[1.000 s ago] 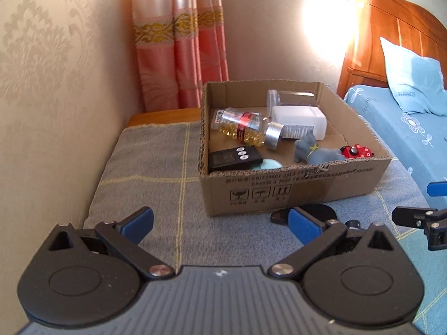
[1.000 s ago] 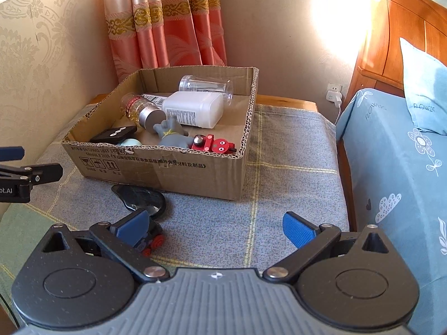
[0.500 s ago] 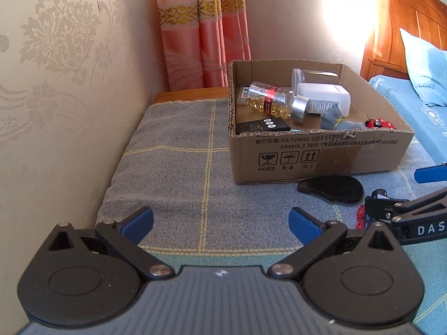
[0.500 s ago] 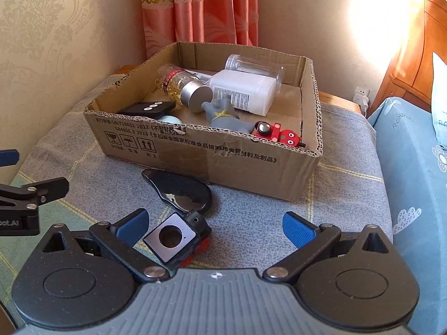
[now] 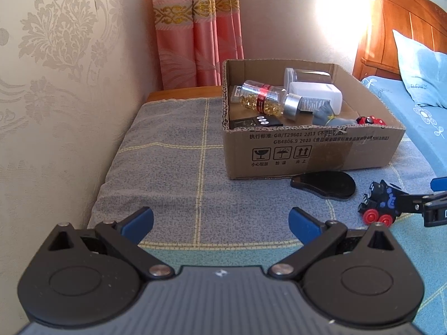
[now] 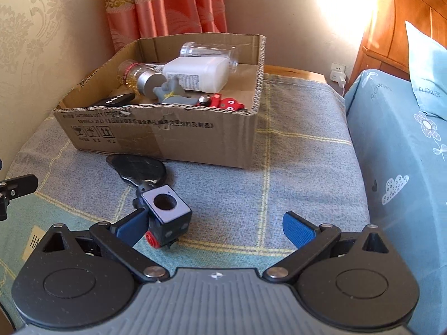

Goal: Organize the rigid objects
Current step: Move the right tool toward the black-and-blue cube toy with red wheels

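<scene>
A cardboard box [image 5: 313,150] [image 6: 156,136] on the grey cloth holds a capsule bottle [image 5: 262,99], a white bottle [image 6: 198,74], a clear jar [image 6: 209,51], a black remote [image 5: 255,121], a grey figure [image 6: 170,93] and a red toy [image 6: 223,103]. A black toy train with red wheels [image 6: 164,215] [image 5: 380,203] lies on the cloth just inside my right gripper's left finger. A flat black oval object [image 6: 137,170] [image 5: 324,185] lies in front of the box. My right gripper [image 6: 215,224] is open. My left gripper [image 5: 220,220] is open and empty, over bare cloth.
A wallpapered wall [image 5: 56,83] runs along the left with a pink curtain [image 5: 195,28] behind. A bed with blue sheets [image 6: 396,167] and a wooden headboard [image 5: 405,14] borders the right. A wall plug [image 6: 338,74] sits behind the table.
My right gripper has come forward to the toy train, which now sits against its left finger. My left gripper has drawn back and left, away from the box.
</scene>
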{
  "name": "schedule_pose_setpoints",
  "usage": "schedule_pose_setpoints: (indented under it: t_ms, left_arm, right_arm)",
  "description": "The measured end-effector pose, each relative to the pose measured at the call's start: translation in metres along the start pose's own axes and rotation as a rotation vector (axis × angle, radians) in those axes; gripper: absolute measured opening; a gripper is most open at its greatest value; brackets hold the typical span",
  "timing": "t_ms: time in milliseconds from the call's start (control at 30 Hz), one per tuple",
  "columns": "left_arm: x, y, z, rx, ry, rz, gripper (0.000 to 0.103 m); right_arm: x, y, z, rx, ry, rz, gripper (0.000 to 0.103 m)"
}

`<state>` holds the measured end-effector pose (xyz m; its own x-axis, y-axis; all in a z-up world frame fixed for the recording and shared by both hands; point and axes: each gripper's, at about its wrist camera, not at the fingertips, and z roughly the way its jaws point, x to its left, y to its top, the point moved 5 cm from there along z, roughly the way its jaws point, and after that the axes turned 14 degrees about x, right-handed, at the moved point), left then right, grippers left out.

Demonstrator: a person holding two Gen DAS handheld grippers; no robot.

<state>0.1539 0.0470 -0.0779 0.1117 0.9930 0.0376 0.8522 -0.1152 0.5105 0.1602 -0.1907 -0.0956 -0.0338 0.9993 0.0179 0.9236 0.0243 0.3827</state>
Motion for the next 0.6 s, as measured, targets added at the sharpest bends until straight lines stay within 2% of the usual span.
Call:
schedule_pose_setpoints:
  t_ms: [133,267,433,500,600]
  left_arm:
    - [0.0,-0.001,0.0,0.001,-0.01,0.004,0.102]
    - [0.0,-0.003,-0.001,-0.002,-0.015,0.007,0.102]
    - [-0.005,-0.004,-0.003,-0.002,-0.032,0.024,0.102]
    - [-0.007,-0.004,-0.003,0.0,-0.043,0.035,0.102]
    - [-0.011,-0.004,-0.002,0.005,-0.054,0.047,0.102]
  right_arm:
    - [-0.006,0.0,0.001,-0.002,-0.002,0.011,0.103]
    - [0.008,-0.001,0.001,-0.015,0.034,-0.094,0.103]
    - [0.025,-0.002,0.023,-0.005,-0.034,-0.249,0.103]
    - [0.024,0.0,0.031,0.001,-0.056,-0.265,0.103]
    - [0.019,0.008,0.036,-0.007,-0.035,-0.247,0.103]
